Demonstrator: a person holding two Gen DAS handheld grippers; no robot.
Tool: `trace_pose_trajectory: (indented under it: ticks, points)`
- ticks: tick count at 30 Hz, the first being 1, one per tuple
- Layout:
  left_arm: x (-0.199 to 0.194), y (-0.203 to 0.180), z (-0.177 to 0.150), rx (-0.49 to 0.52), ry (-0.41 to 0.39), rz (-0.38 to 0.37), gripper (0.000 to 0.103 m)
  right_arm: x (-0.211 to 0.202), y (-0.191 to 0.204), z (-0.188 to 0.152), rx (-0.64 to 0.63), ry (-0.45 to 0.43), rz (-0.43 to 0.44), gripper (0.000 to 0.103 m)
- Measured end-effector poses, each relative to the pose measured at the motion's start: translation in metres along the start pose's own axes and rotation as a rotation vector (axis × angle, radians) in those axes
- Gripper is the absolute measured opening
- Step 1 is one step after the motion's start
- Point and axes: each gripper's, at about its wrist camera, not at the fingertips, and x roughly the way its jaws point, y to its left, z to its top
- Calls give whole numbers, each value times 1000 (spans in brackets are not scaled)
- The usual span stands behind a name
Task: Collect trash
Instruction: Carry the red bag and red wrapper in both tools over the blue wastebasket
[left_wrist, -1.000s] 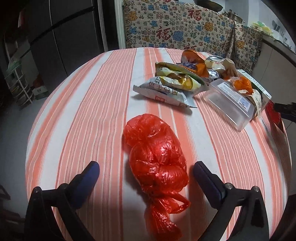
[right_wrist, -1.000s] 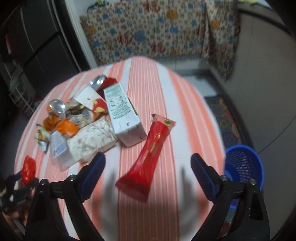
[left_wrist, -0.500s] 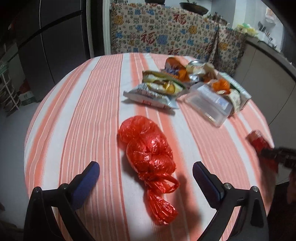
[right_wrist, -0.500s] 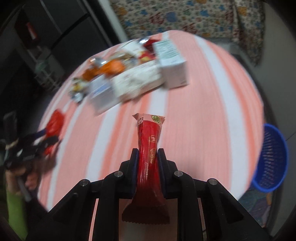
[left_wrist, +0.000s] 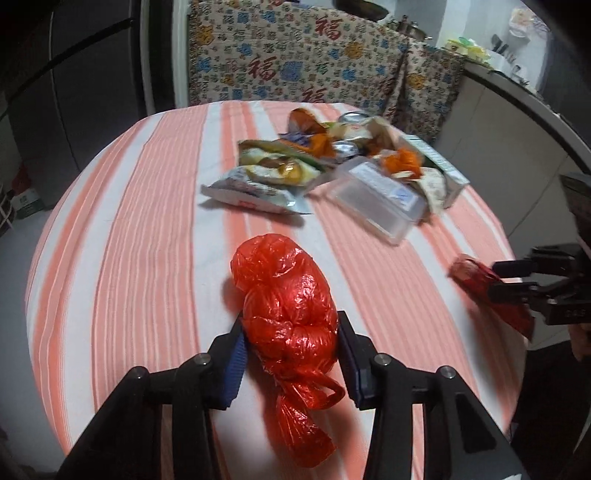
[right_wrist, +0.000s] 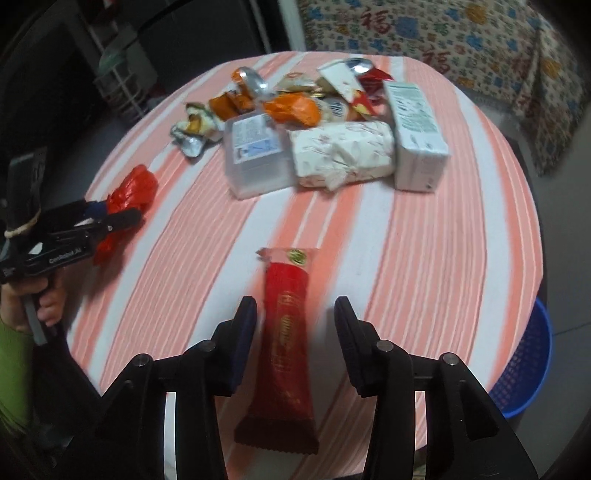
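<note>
Orange-and-white striped round counter (left_wrist: 147, 229): left gripper (left_wrist: 290, 356) clamps a crumpled red plastic bag (left_wrist: 288, 295) between its pads. Right gripper (right_wrist: 293, 332) stands partly open, its fingers apart around a long red snack wrapper (right_wrist: 284, 347) without touching.

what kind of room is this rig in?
Likely a home kitchen or dining area: a round table under a striped cloth, a fridge-like cabinet behind it, and a counter with kitchenware.
</note>
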Motion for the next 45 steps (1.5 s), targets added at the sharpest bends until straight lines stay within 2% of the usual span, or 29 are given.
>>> trace_pose_trajectory:
  ticks: [1,2,3,8,13,17,21,27,33,38,45]
  points:
    - [-4,-4,-2,3,-5,-18,44,4,4,3,-19,30,-18,45]
    - [-7,-9,-4,1,-8,-30,44,8,5,5,-25,47,-39,34]
    - [-9,-12,-6,-2,-10,-43,44,8,5,5,-25,48,-48,12]
    - [-14,-39,-8,3,-28,-92,44,-7,-2,2,39,-39,29,12]
    - [-13,-85,0,60,-28,-125,44,-18,-16,-3,112,-137,86,11]
    - [-7,-123,12,87,-22,-157,44,-31,-39,-7,188,-204,121,10]
    - [-1,-163,28,107,-22,-215,44,-62,-78,-16,275,-289,122,10]
    - [24,-241,65,163,0,-301,44,-114,-154,-40,394,-370,33,10]
    - [63,-335,95,239,35,-376,44,-140,-232,-66,502,-386,-102,10]
    - [114,-405,109,258,85,-415,44,-137,-293,-85,585,-370,-208,10]
    - [181,-461,112,299,136,-431,44,-127,-342,-116,634,-378,-274,10]
